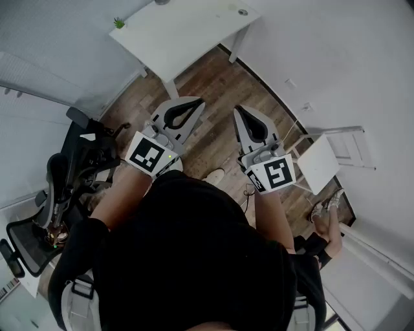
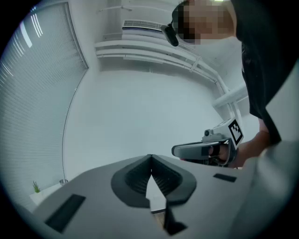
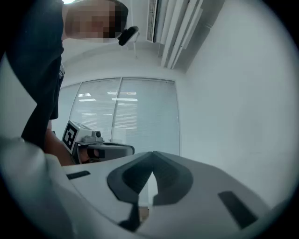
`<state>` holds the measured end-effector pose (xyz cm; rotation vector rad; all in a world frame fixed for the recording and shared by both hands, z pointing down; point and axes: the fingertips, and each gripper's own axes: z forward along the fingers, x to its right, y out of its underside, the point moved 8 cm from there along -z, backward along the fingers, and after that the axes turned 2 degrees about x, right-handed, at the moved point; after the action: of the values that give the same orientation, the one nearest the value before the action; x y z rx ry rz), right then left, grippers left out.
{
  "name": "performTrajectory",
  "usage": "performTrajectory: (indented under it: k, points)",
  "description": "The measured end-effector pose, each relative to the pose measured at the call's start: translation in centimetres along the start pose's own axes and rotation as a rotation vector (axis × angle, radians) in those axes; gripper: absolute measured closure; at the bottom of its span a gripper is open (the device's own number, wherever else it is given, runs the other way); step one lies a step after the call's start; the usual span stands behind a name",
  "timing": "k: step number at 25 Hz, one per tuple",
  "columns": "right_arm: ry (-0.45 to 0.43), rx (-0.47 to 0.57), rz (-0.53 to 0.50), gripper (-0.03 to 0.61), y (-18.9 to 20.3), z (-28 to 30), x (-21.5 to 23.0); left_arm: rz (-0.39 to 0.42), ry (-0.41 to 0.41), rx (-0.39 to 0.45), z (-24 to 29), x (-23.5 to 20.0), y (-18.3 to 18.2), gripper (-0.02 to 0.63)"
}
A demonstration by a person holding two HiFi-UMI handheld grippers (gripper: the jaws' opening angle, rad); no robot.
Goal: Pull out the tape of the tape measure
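A small pot with a green plant [image 1: 119,23] is sitting at the far corner of the white worktop [image 1: 187,32], at the upper left of the head view. A small round item [image 1: 242,11] is lying near the worktop's upper right edge, too small to identify. The tape measure is not showing in any view, so its place relative to the fingers cannot be told.

The left gripper [image 1: 196,101] is pointing level over the wooden floor [image 1: 213,77] in the middle of the frame. Its fingers [image 2: 135,177] are pressing tip to tip with nothing between them. The right gripper [image 1: 238,111] is hanging just beside it, also level. Its fingers [image 3: 170,179] are likewise meeting at the tips and gripping nothing.

The person's forearms [image 1: 123,194] are reaching forward from a dark shirt. A black office chair [image 1: 71,174] is standing at the left of the frame, and a small white stand [image 1: 318,165] at the right.
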<state>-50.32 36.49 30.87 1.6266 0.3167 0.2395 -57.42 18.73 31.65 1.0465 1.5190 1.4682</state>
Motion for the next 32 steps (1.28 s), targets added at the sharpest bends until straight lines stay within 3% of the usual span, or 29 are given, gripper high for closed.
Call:
performTrajectory:
  k: [10, 21, 26, 32]
  points:
    - [-0.022, 0.014, 0.047, 0.586, 0.8, -0.2, 0.1, -0.015, 0.006, -0.014, -0.2, 0.0, 1.3, 0.603]
    - [-0.011, -0.019, 0.059, 0.575, 1.3, 0.1, 0.5, 0.012, 0.012, 0.028, -0.6, -0.1, 1.4, 0.603]
    - [-0.010, -0.010, 0.056, 0.574, 1.5, -0.1, 0.2, -0.003, -0.004, -0.017, -0.9, -0.4, 2.5, 0.603]
    - [0.002, -0.032, 0.049, 0.499, 1.8, -0.6, 0.4, -0.050, 0.020, -0.020, -0.8, -0.3, 3.5, 0.572]
